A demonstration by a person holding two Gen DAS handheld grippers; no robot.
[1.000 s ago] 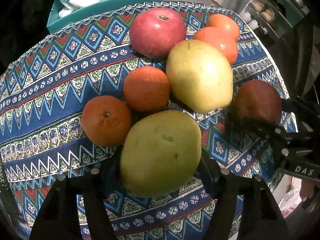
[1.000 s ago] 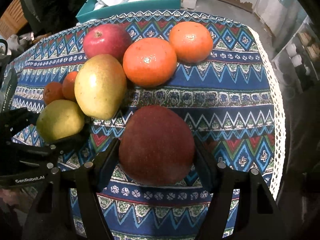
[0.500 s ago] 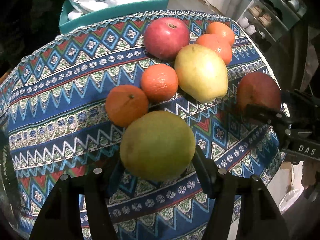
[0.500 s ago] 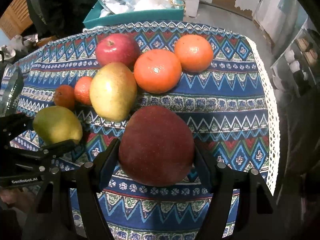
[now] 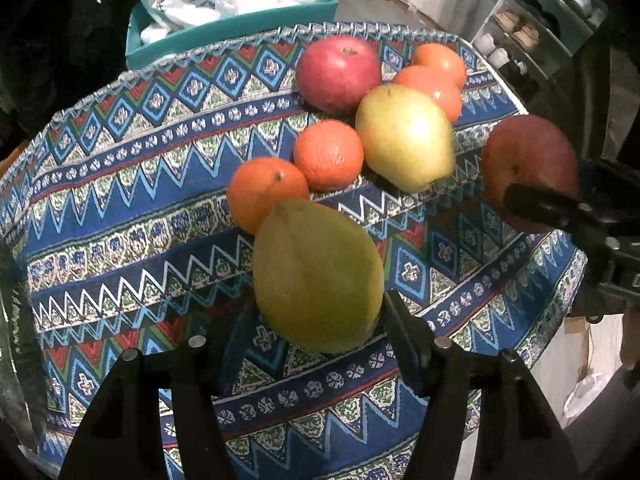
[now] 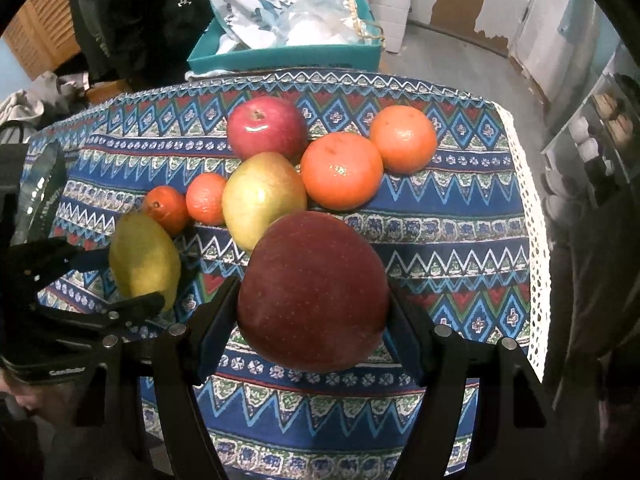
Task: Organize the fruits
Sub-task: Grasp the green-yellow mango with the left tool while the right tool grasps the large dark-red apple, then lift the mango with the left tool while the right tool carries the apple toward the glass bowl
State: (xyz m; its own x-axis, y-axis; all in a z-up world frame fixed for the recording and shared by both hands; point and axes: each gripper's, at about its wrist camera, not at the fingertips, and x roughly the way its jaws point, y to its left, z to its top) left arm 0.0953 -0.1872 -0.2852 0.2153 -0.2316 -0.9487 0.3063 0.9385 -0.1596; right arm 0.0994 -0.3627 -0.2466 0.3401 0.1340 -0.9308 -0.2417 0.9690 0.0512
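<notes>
- Green pear (image 5: 316,276) sits clamped in the left gripper (image 5: 316,320), just before the tablecloth's (image 5: 120,208) fruit cluster.
- Dark red apple (image 6: 312,292) sits gripped by the right gripper (image 6: 312,320), near the cloth's lace edge (image 6: 524,216); bare cloth lies alongside.

The surface (image 6: 460,216) is covered by a blue patterned cloth (image 6: 440,248) with red, green and white zigzag bands and a white lace edge. On the cloth lie a red apple (image 6: 266,128), a yellow-green pear (image 6: 262,198) just in front of it, two larger oranges (image 6: 341,170) (image 6: 403,138) touching each other to the right of these, and two small oranges (image 6: 205,198) (image 6: 167,208) side by side to the pear's left.
</notes>
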